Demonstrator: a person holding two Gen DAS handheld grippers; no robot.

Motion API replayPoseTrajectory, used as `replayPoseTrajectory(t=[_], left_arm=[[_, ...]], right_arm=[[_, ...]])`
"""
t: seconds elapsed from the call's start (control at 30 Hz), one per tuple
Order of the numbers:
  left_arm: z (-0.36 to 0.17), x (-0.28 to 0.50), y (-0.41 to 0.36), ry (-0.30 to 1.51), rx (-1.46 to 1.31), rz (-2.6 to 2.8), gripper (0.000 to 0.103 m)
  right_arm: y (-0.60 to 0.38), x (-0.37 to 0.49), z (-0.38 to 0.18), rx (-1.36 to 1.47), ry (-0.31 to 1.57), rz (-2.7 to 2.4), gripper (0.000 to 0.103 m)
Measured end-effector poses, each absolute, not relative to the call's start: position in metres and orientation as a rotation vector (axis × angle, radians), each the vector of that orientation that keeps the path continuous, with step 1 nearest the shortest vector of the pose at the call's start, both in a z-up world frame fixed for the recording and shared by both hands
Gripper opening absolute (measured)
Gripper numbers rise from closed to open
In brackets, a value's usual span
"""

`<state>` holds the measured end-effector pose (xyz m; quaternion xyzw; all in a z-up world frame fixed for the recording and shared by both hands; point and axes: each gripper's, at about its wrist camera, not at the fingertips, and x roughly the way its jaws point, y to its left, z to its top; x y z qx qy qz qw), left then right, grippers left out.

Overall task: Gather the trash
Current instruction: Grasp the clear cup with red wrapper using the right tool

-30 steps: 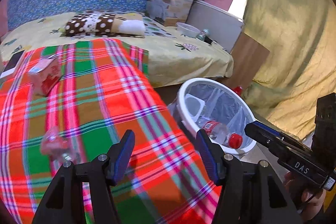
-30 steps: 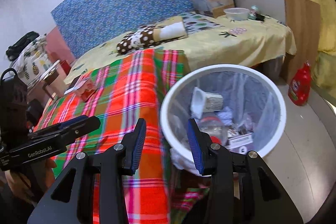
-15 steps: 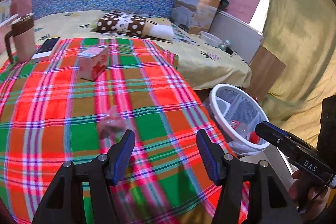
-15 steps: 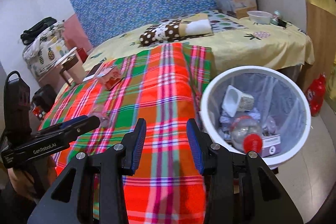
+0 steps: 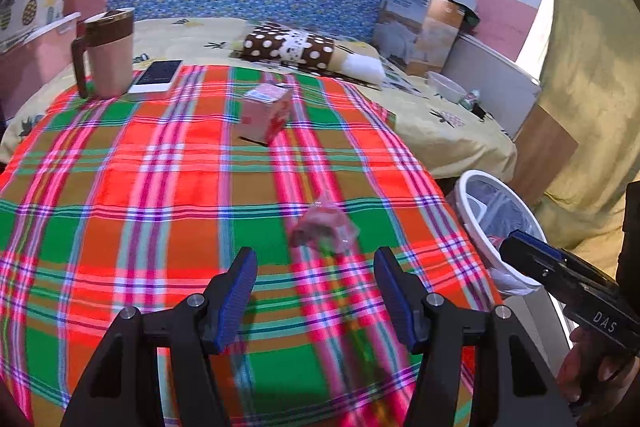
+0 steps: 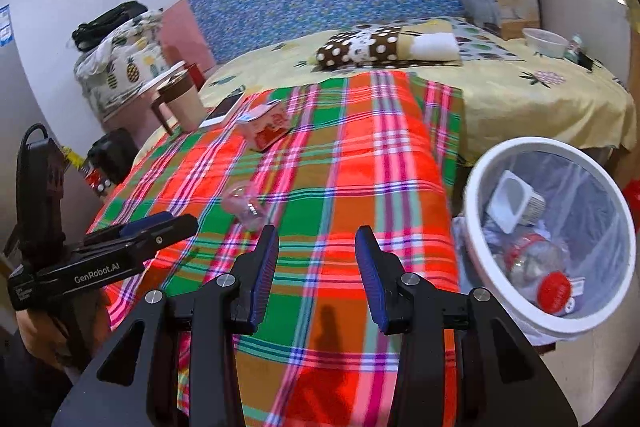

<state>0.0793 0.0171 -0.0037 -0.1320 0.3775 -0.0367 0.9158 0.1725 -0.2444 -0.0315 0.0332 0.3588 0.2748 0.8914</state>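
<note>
Wrapper [image 5: 324, 231], crumpled and clear, lies on the plaid cloth [image 5: 160, 187] just ahead of the left claw [image 5: 316, 291], whose jaws stand spread and empty; a second ago it sat far left, and the bin [image 5: 472, 187] filled the middle. "DAS" shows on the right tool.

Right claw [image 6: 316, 263] hangs part-spread, empty, over cloth; bin now right. "GenRobot.AI" marks the left tool.

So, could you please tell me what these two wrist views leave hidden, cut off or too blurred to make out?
- Crumpled clear wrapper: motion-blurred in the left wrist view, contents unreadable.
- Pink carton: print too small in both views.
- Trash bin: far side hidden by the right gripper in the left wrist view.
- Bin bottom: buried under a bottle and a white cup in the right wrist view.
- Red object: cut off at the picture's edge behind the bin.
</note>
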Motion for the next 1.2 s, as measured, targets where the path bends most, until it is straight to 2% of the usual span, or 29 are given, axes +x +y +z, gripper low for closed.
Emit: replayPoseTrajectory(t=[1.2], left_arm=[[-0.015, 0.083, 0.098, 0.777, -0.331, 0.026, 0.060]], right_arm=[[-0.136, 0.213, -0.062, -0.232, 0.896, 0.730, 0.042]])
